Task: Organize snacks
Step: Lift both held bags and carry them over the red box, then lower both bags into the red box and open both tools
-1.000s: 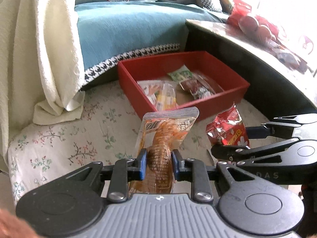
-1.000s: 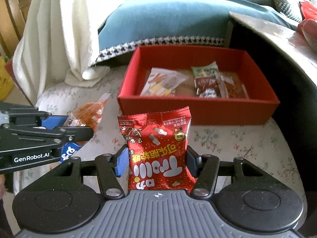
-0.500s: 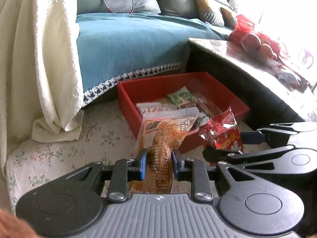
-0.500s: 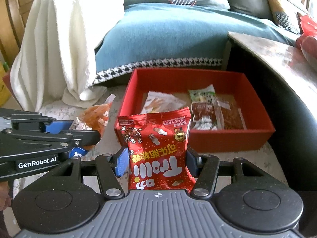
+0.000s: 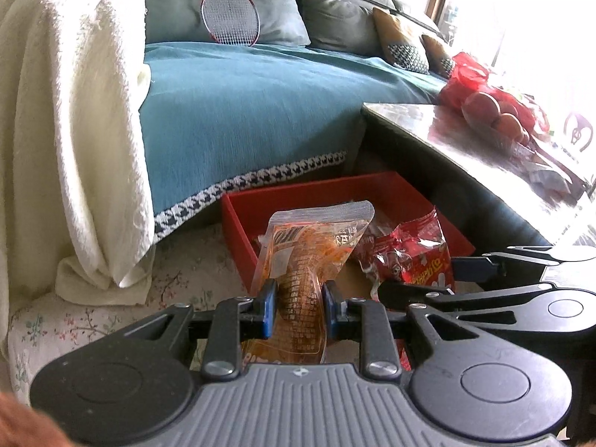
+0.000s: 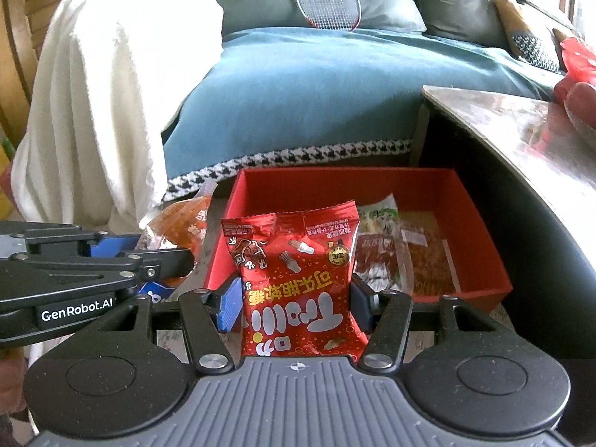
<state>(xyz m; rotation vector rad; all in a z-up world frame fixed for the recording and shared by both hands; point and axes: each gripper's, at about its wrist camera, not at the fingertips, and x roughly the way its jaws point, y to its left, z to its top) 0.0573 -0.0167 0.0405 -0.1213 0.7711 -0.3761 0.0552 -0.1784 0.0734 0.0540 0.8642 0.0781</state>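
- A sofa [image 6: 335, 85] with a teal cover is filling the background; a badminton racket [image 6: 327, 2] is leaning on its grey back cushion, and a white blanket [image 5: 74, 130] is hanging over the arm on the left, its end lying on the floral cloth [image 5: 93, 320] below.
- A dark table [image 6: 503, 130] with a shiny top is standing at the right; a red bag of round fruit [image 5: 495, 108] is sitting on it.
- A red box [image 6: 480, 223] is resting on the floral cloth between the sofa and the table; it is open on top, and some flat snack packets [image 6: 409, 246] are lying on its bottom — a green-white one and a brownish clear one are readable, the others I cannot tell.
- The right gripper [image 6: 294, 301] is holding a red snack bag [image 6: 298, 283] upright; its blue pads [image 6: 227, 303] are pressing on both sides of the bag, so the fingers are standing at a middle width; the bag is hanging in front of the near wall of the box, above it, not inside.
- The left gripper [image 5: 298, 309] is holding an orange snack pouch [image 5: 309, 253] — the fingers are closed narrow on its lower part; the pouch is standing up in front of the near left corner of the box, just beside the red bag; whether it is over the box or over the cloth I cannot tell.
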